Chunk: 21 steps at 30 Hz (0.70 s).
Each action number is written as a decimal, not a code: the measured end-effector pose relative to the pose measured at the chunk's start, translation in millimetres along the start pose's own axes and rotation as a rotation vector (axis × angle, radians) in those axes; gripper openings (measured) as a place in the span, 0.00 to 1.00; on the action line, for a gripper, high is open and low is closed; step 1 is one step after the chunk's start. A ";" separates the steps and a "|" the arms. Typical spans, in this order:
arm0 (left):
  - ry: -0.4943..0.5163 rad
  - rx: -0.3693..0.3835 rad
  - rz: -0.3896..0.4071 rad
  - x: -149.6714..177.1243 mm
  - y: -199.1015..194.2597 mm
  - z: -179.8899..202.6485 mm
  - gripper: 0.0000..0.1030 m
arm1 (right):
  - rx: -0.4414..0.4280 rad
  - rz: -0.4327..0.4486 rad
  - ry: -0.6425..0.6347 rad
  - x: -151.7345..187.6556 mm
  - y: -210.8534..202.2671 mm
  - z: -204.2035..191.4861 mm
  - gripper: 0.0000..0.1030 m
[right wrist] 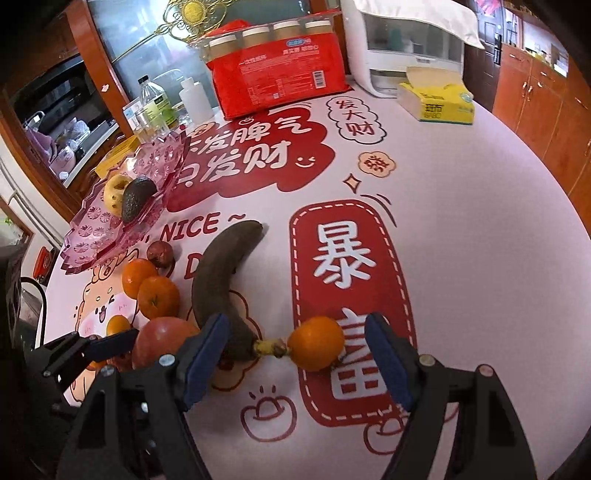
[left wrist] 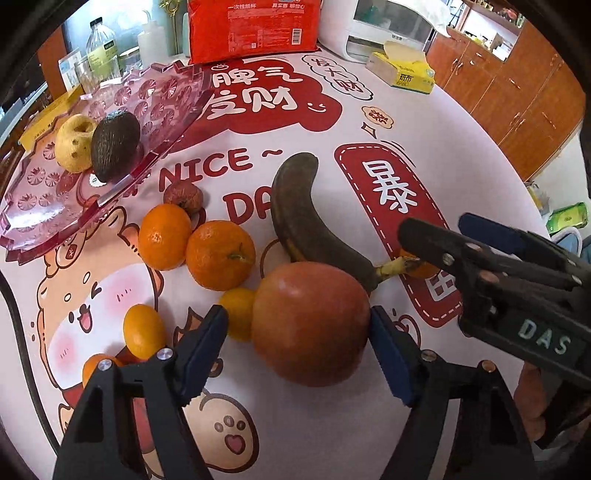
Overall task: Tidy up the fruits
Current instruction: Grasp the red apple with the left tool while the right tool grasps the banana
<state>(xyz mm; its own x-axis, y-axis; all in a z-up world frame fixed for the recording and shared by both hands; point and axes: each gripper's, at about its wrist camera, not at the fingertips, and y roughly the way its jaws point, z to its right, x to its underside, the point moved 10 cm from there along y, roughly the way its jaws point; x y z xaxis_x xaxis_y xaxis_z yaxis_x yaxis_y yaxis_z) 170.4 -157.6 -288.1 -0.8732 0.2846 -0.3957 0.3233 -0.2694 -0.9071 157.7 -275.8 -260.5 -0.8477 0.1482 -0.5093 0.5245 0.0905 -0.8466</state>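
A red apple (left wrist: 310,321) lies on the printed tablecloth between the jaws of my left gripper (left wrist: 297,321). Its right pad sits at the apple's side, while a gap shows at the left pad. My right gripper (right wrist: 295,349) stands open around a small orange (right wrist: 316,343) that touches the stem of a blackened banana (right wrist: 218,280). There is a gap at both of its pads. Two oranges (left wrist: 219,254), a small dark red fruit (left wrist: 183,197) and little yellow-orange fruits (left wrist: 144,330) lie to the left. A pink plate (left wrist: 166,122) holds an avocado (left wrist: 114,144) and a pale fruit (left wrist: 74,142).
At the back of the table stand a red package (left wrist: 255,26), a yellow tissue box (left wrist: 404,72), a white appliance (right wrist: 406,55) and bottles (left wrist: 99,44). Wooden cabinets (left wrist: 517,92) run beyond the table's right edge.
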 end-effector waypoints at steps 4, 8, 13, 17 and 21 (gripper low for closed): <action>0.013 0.035 0.002 3.2 -5.1 1.3 0.66 | -0.021 -0.014 -0.009 -3.4 8.3 -7.3 0.75; 0.035 0.105 -0.012 15.4 -13.2 9.8 0.58 | -0.036 -0.018 -0.037 -6.9 14.9 -19.5 0.75; -0.004 0.142 -0.024 26.6 -20.0 1.8 0.58 | -0.058 -0.037 -0.080 -10.6 30.3 -37.2 0.75; -0.043 0.151 -0.035 37.5 -26.4 -12.2 0.58 | -0.083 -0.068 -0.115 -11.7 45.5 -50.7 0.73; -0.067 0.162 -0.039 44.1 -29.1 -19.1 0.58 | -0.103 -0.124 -0.139 -6.7 64.3 -62.4 0.60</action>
<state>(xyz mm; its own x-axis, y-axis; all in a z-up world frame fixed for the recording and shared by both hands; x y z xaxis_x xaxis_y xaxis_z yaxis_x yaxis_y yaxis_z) 129.4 -119.6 -281.8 -0.9080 0.2371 -0.3454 0.2304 -0.4060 -0.8843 202.1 -209.5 -301.8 -0.9055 -0.0071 -0.4243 0.4144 0.2008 -0.8877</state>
